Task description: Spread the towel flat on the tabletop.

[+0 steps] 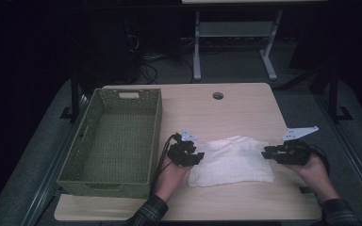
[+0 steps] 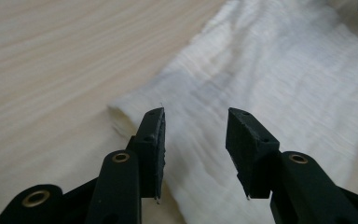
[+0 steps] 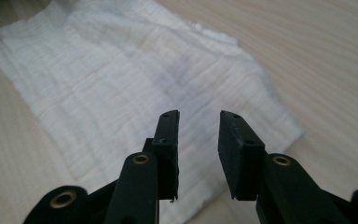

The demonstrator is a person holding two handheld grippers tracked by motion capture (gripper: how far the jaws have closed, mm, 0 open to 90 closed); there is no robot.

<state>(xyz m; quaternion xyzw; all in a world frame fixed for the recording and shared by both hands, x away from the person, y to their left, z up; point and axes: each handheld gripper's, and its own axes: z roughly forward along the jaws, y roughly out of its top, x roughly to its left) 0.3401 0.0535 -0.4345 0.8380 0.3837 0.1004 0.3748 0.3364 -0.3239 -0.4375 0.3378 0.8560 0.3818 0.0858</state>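
Facing hands: one at each short end of the cloth [image 1: 231, 161], near the table's [image 1: 226, 106] front edge, likely to fold it or lift it.
Left gripper [image 1: 192, 157]: jaws spread, nothing between them, poised over the cloth's left edge.
Right gripper [image 1: 269, 153]: jaws parted, empty, over the right edge.
Cloth: flat, folded, between the grippers.
Basket [image 1: 114, 141]: empty, at the left, probably where the cloth goes.

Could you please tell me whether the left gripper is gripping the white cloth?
Apart: in the left gripper view the left gripper stands open above the white cloth, nothing pinched between its jaws.
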